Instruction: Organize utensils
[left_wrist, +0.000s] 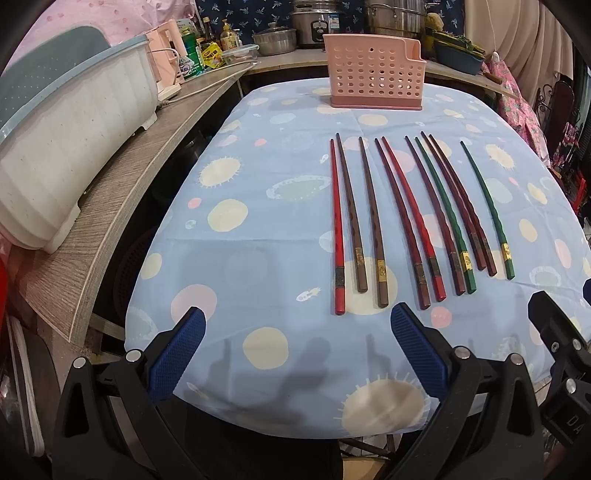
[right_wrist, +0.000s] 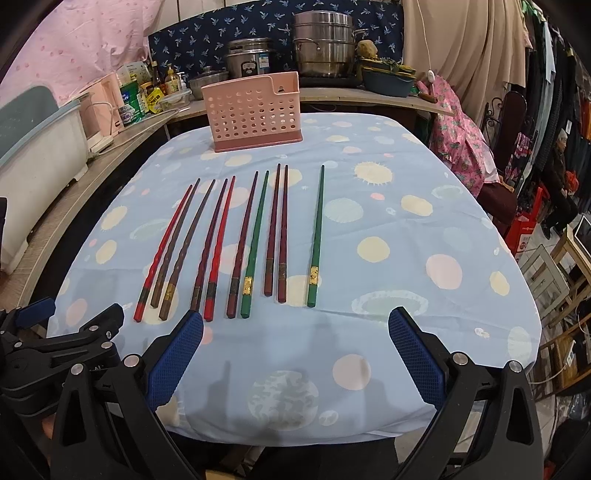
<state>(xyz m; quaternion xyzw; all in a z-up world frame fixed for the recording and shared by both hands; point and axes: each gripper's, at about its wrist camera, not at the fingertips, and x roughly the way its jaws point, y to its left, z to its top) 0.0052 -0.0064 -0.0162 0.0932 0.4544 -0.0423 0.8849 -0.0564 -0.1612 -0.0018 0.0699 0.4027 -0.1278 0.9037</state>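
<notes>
Ten chopsticks (right_wrist: 236, 240) lie on the table (left_wrist: 258, 229) ahead of both grippers, side by side, thick ends toward you and tips pointing away.

1. Table. It is draped in a blue spotted cloth. The cloth is soft and is likely to bunch if a finger drags across it.

2. Pink holder (right_wrist: 255, 110). This perforated caddy stands upright beyond the chopstick tips, at the far edge of the table. Judge it to be the destination. It looks like light plastic and may tip if you push against it.

3. Left gripper (left_wrist: 297, 326) and right gripper (right_wrist: 295, 326). Both hang over the near edge of the table with jaws spread wide and nothing between the blue pads. The left gripper sits in front of the leftmost red chopstick (left_wrist: 338, 236). The right gripper sits just short of the lone green chopstick (right_wrist: 317, 236).

4. Chopsticks. Red, brown, dark red and green sticks are mixed together; some lie touching, while the lone green one lies apart on the right. Expect each to be light, stiff and lacquer-slick. Take hold near the thick end, around the gold band (right_wrist: 314, 276), across the width. Take the separated green stick first, since its neighbours lie clear of your fingers.
</notes>
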